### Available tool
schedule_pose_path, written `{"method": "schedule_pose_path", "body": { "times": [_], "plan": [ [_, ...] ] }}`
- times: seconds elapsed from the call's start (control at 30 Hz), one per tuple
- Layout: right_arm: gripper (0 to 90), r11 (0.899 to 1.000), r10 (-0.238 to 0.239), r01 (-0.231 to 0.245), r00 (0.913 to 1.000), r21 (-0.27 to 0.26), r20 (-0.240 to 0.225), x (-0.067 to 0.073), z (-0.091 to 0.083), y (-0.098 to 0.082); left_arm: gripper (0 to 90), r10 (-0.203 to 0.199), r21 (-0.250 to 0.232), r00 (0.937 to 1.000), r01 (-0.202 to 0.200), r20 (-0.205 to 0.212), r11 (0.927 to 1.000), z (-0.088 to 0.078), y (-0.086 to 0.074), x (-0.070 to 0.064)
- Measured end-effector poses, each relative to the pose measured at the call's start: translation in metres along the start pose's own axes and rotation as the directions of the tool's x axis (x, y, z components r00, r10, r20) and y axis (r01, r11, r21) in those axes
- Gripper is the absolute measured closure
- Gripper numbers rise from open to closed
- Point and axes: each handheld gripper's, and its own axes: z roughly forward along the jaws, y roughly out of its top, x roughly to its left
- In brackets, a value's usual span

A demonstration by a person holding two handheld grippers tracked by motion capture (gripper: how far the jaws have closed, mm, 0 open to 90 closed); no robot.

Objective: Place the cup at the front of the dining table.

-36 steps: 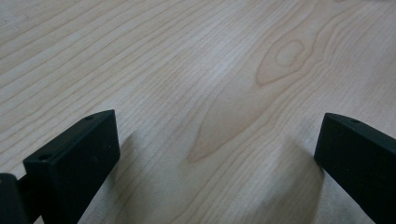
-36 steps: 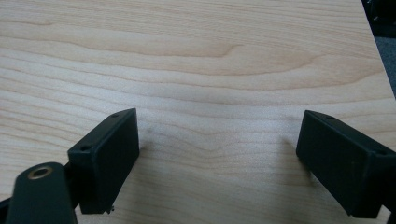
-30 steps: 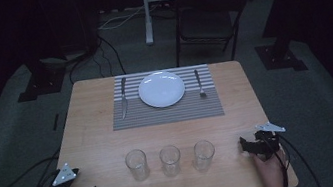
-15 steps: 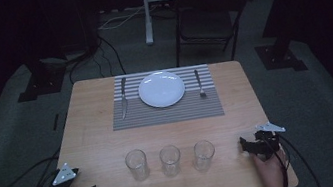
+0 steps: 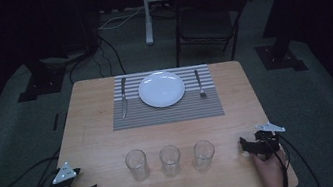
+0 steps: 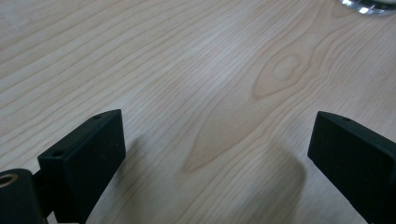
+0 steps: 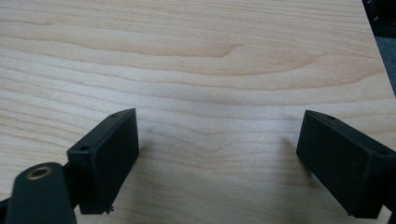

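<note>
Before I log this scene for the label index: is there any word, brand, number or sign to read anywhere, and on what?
None: no readable text anywhere.
The plate, three glasses, knife, fork and striped placemat are plain.
The tools' grey plates bear no legible marking.

A mat (image 5: 166, 103) is lying at the far middle of the table (image 5: 92, 146), carrying a plate (image 5: 161, 88) between a knife (image 5: 124, 98) at left and a fork (image 5: 199, 84) at right. Three glasses (image 5: 170, 159) are standing in a row near the front edge.
</note>
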Motion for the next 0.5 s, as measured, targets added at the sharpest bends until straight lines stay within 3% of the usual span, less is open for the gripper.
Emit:
{"method": "schedule_pose_path", "body": {
  "times": [0.27, 0.37, 0.5],
  "plan": [
    [12.7, 1.0, 0.0, 0.0, 1.0, 0.0, 0.0, 0.0, 0.0, 0.0, 4.5, 0.001, 0.004, 0.9998, -0.001, 0.02, 1.0, 0.001, 0.004, -0.004],
    [12.6, 1.0, 0.0, 0.0, 1.0, 0.0, 0.0, 0.0, 0.0, 0.0, 4.5, -0.01, -0.038, 0.9998, 0.01, 0.018, 0.9992, -0.005, 0.01, -0.003],
    [12.7, 1.0, 0.0, 0.0, 1.0, 0.0, 0.0, 0.0, 0.0, 0.0, 4.5, -0.037, -0.056, 0.9979, 0.04, 0.054, 0.9976, -0.008, 0.015, -0.001]
  ]
}}
